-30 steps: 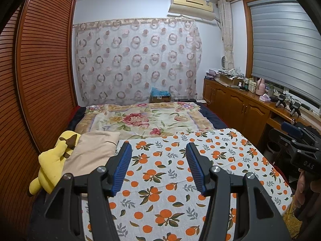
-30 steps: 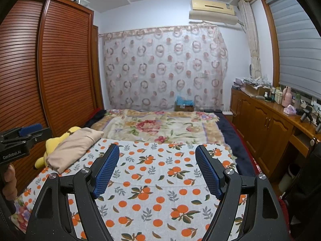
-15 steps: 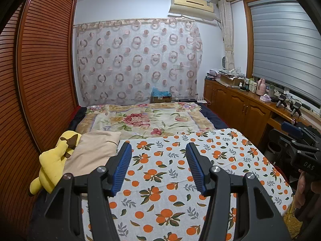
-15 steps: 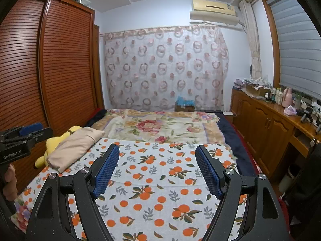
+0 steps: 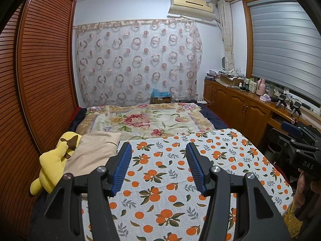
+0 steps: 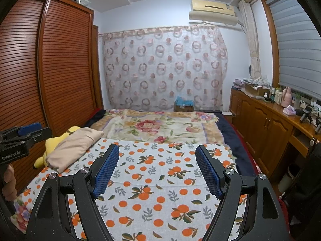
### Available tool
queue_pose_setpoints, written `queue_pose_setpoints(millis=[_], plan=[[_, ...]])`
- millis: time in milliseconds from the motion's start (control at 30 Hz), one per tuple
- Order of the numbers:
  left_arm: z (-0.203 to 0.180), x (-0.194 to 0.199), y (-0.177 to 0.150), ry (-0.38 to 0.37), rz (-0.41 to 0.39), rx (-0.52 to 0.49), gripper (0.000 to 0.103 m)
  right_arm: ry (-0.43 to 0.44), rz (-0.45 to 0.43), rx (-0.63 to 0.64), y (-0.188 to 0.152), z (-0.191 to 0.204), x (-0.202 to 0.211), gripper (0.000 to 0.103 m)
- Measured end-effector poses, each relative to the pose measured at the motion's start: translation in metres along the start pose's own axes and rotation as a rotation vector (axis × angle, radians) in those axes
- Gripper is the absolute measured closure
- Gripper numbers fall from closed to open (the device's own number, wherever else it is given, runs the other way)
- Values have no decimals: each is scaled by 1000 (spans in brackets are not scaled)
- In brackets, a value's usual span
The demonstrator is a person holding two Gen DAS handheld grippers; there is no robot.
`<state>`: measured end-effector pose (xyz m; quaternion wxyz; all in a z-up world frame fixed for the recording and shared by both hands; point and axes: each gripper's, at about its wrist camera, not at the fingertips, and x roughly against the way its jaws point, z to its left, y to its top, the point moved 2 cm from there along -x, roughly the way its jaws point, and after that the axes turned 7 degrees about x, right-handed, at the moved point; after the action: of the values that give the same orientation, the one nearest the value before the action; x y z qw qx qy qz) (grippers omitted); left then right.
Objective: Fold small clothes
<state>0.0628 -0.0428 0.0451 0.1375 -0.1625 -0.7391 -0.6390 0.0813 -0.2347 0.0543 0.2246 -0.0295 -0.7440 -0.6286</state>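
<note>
In right view – person's hand (image 6: pixel 9 180); beige garment (image 5: pixel 90 152) in both

The room was evenly and softly lit from overhead, with a cool tint on the white wall (image 5: pixel 124 6). Shadows were faint. Both views were sharp, without blur or glare. Fisheye distortion bowed the wardrobe (image 6: pixel 60 70) and window blind (image 5: pixel 284 50), and black vignetting filled the corners.

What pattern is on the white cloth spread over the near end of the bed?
Oranges with green leaves on the white cloth, clearest in the right wrist view.
</note>
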Motion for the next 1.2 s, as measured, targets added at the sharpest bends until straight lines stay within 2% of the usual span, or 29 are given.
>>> queue_pose_setpoints(millis=[1200], plan=[[-1, 0, -3, 1, -3, -3, 47, 0, -1, 0, -1, -2, 0, 22]])
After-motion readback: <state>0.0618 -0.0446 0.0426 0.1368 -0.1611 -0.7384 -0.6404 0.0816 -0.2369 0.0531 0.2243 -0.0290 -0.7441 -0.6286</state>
